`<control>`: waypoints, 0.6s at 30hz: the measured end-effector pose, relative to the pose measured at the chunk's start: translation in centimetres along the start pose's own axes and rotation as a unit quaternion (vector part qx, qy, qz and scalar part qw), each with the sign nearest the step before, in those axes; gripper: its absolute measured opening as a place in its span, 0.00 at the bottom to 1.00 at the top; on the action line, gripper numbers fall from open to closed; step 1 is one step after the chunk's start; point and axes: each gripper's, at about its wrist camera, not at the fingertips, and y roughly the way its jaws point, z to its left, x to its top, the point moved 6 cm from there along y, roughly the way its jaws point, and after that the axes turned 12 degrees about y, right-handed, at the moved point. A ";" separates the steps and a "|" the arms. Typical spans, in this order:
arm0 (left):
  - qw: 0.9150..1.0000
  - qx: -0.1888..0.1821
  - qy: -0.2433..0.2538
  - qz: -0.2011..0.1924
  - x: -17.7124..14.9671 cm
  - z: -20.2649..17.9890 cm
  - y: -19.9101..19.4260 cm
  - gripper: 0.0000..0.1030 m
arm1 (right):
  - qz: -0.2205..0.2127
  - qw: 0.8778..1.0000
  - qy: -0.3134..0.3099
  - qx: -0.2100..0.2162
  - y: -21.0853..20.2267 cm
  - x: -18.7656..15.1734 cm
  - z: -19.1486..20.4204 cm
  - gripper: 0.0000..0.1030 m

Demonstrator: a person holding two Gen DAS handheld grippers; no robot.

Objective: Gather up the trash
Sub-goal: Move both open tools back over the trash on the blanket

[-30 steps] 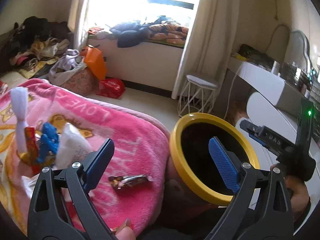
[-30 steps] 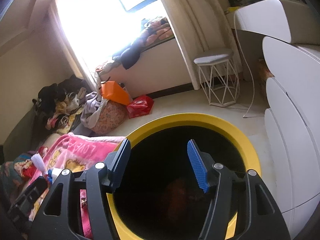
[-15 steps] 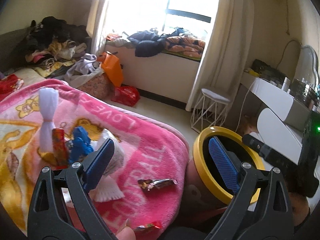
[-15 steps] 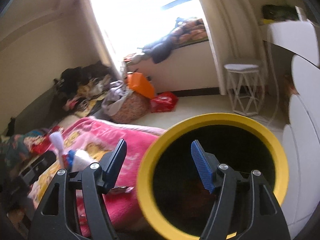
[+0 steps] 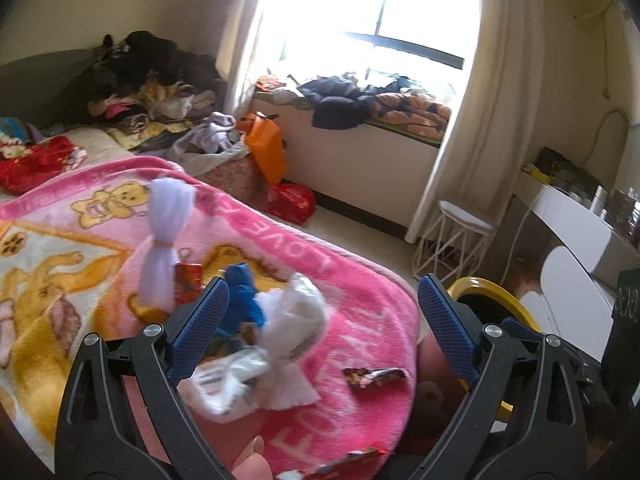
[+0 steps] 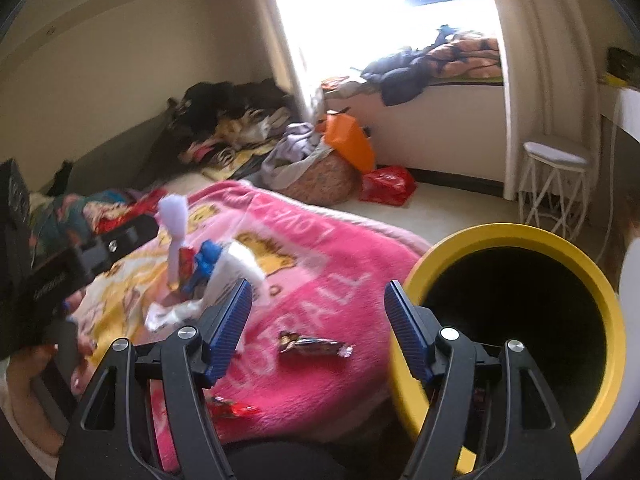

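Observation:
Trash lies on a pink blanket [image 5: 352, 280]: a dark candy wrapper [image 5: 374, 376] [image 6: 312, 346], a crumpled white wrapper heap [image 5: 288, 332] [image 6: 236, 268], a blue scrap [image 5: 240, 300], a small red packet [image 5: 188, 280] and a white tuft [image 5: 164, 240]. A red wrapper [image 6: 232, 410] sits near the blanket's front edge. The yellow-rimmed black bin [image 6: 512, 236] [image 5: 492, 292] stands right of the bed. My left gripper [image 5: 324, 332] is open over the white heap, holding nothing. My right gripper [image 6: 318, 330] is open and empty just above the candy wrapper, left of the bin.
A white wire stool [image 5: 460, 240], a red bag [image 5: 292, 200] and an orange bag [image 5: 266, 148] stand on the floor by the window bench. Clothes are piled at the bed's far end [image 5: 152, 80]. White drawers [image 5: 576, 300] stand at the right. A thumb [image 5: 252, 460] shows at the bottom.
Both views have swung left from the bin's mouth onto the blanket; the bin now sits at the right. The right jaws have spread a little wider. The trash looks nearer.

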 end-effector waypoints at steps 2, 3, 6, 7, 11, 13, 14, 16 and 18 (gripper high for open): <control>1.000 0.008 -0.004 0.001 -0.1 1.0 -0.1 0.85 | 0.012 1.000 -0.017 0.007 0.6 -0.4 1.1 0.64; 1.000 0.013 -0.006 0.001 -0.1 1.6 -0.2 0.85 | 0.016 1.000 -0.023 0.009 0.8 -0.6 1.4 0.64; 1.000 0.026 -0.014 0.002 -0.3 3.2 -0.4 0.85 | 0.032 0.998 -0.050 0.016 1.5 -1.5 2.8 0.64; 0.999 0.029 -0.017 0.003 -0.3 3.6 -0.4 0.85 | 0.036 0.998 -0.056 0.018 1.8 -1.7 3.3 0.64; 0.999 0.046 -0.025 0.005 -0.6 5.6 -0.5 0.85 | 0.056 0.995 -0.085 0.025 3.1 -2.6 4.5 0.64; 0.998 0.055 -0.028 0.008 -0.7 6.7 -0.5 0.85 | 0.066 0.993 -0.093 0.026 3.6 -3.0 4.8 0.64; 0.998 0.061 -0.032 0.010 -0.8 7.3 -0.5 0.85 | 0.072 0.992 -0.099 0.025 3.9 -3.3 4.9 0.64; 0.997 0.069 -0.038 0.013 -1.1 8.4 -0.4 0.85 | 0.082 0.990 -0.109 0.023 4.4 -3.7 4.9 0.64; 0.996 0.080 -0.045 0.018 -1.4 9.6 -0.1 0.85 | 0.094 0.988 -0.119 0.021 5.0 -4.1 4.9 0.64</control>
